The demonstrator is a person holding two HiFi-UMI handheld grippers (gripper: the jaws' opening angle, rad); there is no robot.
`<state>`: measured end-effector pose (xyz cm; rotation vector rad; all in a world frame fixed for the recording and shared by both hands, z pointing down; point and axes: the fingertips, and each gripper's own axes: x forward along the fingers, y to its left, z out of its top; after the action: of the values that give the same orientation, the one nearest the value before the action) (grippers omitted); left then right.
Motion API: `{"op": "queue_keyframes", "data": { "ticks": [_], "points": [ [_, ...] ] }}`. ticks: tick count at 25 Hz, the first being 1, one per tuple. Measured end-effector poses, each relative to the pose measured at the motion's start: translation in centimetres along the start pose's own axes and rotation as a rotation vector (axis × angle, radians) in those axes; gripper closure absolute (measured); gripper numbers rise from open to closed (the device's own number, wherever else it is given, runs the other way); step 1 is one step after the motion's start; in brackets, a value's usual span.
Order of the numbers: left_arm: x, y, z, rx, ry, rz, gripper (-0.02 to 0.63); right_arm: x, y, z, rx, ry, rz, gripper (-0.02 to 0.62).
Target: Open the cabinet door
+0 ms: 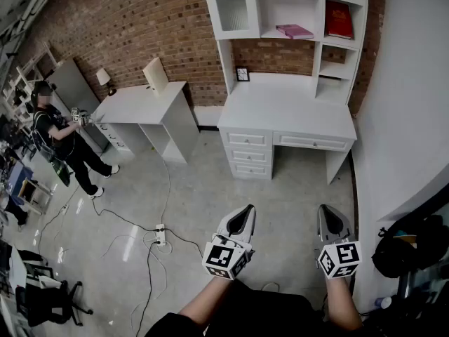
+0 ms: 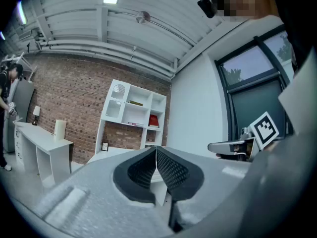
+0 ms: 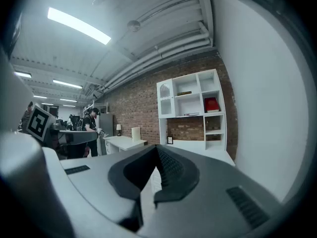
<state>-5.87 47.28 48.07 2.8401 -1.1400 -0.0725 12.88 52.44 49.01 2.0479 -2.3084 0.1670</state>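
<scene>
A white desk (image 1: 287, 111) with a shelf hutch stands against the brick wall, several steps ahead of me. The cabinet door (image 1: 235, 9) is the glazed, arch-topped panel at the hutch's upper left, and it is closed. It also shows small in the left gripper view as the cabinet door (image 2: 116, 103) and in the right gripper view as the cabinet door (image 3: 165, 99). My left gripper (image 1: 247, 209) and right gripper (image 1: 324, 210) are held side by side over the floor, far short of the desk. Both are shut with nothing between the pads, as the left gripper (image 2: 156, 150) and right gripper (image 3: 157, 150) show close up.
A second white desk (image 1: 140, 104) stands to the left, with a person (image 1: 59, 135) beside it. A power strip (image 1: 160, 236) and cables lie on the floor ahead left. A white wall (image 1: 407, 118) runs along the right, with a black bag (image 1: 400, 248) at its foot.
</scene>
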Motion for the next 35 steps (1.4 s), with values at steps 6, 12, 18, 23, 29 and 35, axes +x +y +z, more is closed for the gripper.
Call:
{"op": "queue_keyframes", "data": {
  "ticks": [6, 12, 18, 23, 29, 35],
  "points": [
    [0.1, -0.8, 0.4, 0.004, -0.017, -0.007, 0.588, -0.9, -0.7, 0.2, -0.009, -0.014, -0.013, 0.595],
    [0.0, -1.8, 0.2, 0.014, -0.018, -0.032, 0.586, -2.2, -1.8, -0.7, 0.046, -0.031, -0.036, 0.594],
    [-0.5, -1.8, 0.2, 0.026, -0.016, -0.006, 0.578, -3.0, -2.6, -1.6, 0.039, -0.021, -0.072, 0.583],
    [-0.3, -1.8, -0.5, 0.023, -0.003, 0.038, 0.379, -4.0, -4.7, -3.0, 0.056, 0.02, -0.117, 0.39],
    [-0.6, -0.9, -0.5, 0.035, 0.005, 0.067, 0.305, -5.4, -6.3, -3.3, 0.057, 0.023, -0.172, 0.294],
    [-1.2, -0.1, -1.1, 0.026, 0.01, 0.096, 0.305, -5.3, -6.2, -3.0, 0.036, 0.021, -0.142, 0.295]
  ]
}}
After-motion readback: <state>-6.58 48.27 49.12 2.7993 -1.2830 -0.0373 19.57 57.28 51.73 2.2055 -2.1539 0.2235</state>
